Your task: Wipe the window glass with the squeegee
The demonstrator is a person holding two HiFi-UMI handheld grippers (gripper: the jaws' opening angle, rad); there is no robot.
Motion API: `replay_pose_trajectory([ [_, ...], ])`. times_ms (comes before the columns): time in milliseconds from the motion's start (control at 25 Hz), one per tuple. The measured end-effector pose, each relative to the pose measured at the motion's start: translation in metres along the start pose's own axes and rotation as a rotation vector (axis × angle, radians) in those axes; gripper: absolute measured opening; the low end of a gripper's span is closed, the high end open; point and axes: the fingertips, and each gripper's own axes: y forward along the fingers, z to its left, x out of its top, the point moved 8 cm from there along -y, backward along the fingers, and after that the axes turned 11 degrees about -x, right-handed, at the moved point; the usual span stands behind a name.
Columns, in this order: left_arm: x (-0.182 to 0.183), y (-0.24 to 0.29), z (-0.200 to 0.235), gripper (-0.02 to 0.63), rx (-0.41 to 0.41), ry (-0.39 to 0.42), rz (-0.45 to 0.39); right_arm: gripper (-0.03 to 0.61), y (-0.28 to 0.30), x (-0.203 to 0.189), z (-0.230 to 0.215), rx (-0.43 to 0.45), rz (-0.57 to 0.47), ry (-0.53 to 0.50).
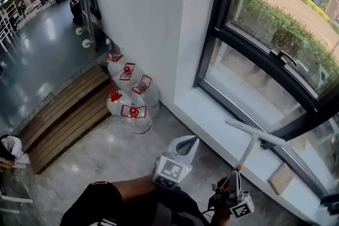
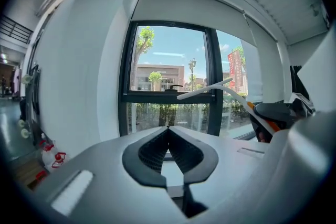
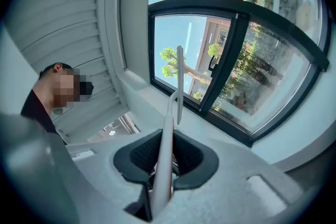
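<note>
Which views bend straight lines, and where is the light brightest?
Both gripper views bulge, curving the window frame inside dark corners; the head view keeps lines straighter, brightest on the sill, dim in the hall at top left.

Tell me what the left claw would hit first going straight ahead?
The left claw would probably meet the lower glass pane of the dark-framed window, just above the white sill; depth is unclear.

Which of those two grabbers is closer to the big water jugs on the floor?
The left. The left gripper, shut and empty, is over the floor with the water jugs ahead to its left; the right gripper, clamping the squeegee, is farther right, by the window sill.
</note>
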Motion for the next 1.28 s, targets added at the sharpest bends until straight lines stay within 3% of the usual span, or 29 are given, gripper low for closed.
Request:
replay_pose_trajectory([
  [400, 0.002, -0.002, -0.034, 0.018, -0.019, 0.017, -0.004, 0.049, -0.044, 0.011, -0.008, -0.083, -0.030, -0.085],
  [880, -0.004, -0.023, -0.006, 0.018, -0.074, 0.011, -0.029, 0.046, -0.036, -0.039, 0.019, -0.150, -0.042, -0.118],
  [1280, -0.011, -0.028, 0.009, 0.018, -0.112, 0.020, -0.042, 0.046, -0.032, -0.049, 0.027, -0.218, -0.090, -0.161],
])
